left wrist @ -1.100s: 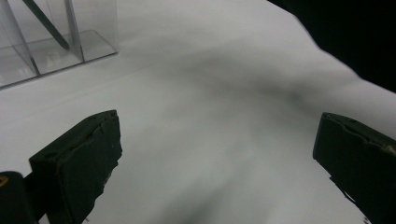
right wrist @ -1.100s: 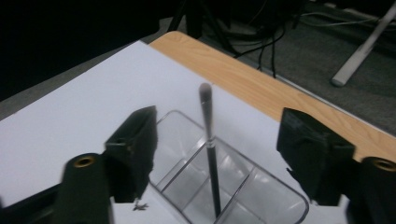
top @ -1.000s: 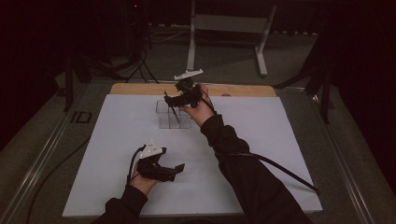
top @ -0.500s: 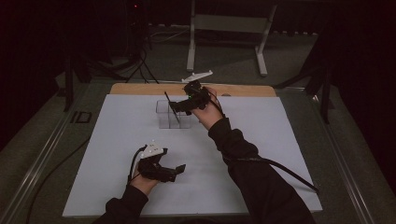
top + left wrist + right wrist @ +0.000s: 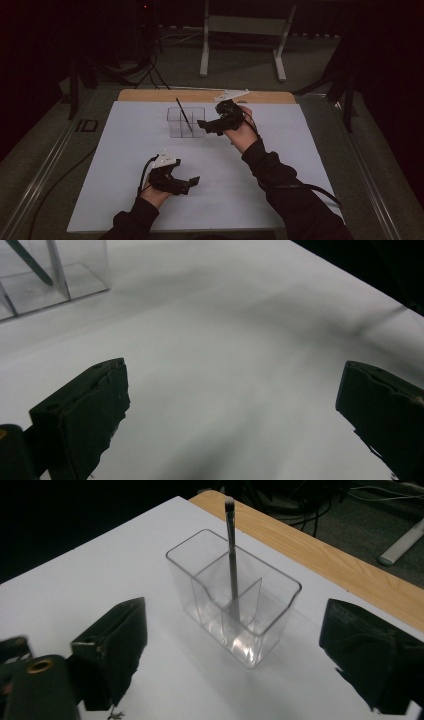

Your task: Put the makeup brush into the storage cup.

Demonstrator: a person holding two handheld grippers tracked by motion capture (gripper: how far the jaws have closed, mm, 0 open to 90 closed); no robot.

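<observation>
**Pen stands in the holder; right gripper free just beside it**

The pen [image 5: 231,555] stands inside the clear holder [image 5: 235,610], leaning against the inner divider, with its top end above the rim. In the right gripper view the holder sits straight ahead of the jaws and between their two lines, a little beyond the tips. The right gripper [image 5: 209,125] has its jaws spread wide and nothing is between them. In the high view it is held just beside the holder, above the white bench [image 5: 300,150].

The left gripper [image 5: 187,182] is near the person's edge of the bench, well apart from the holder. Its jaws are also wide open and empty; in the left gripper view the holder [image 5: 50,275] is far ahead, toward the upper left of the jaws.

I judge that the step of placing the pen is done and the release is complete. If there is more to do, the next move calls for lifting the right gripper back without touching the pen's top, because a small knock could tip the light holder.
</observation>
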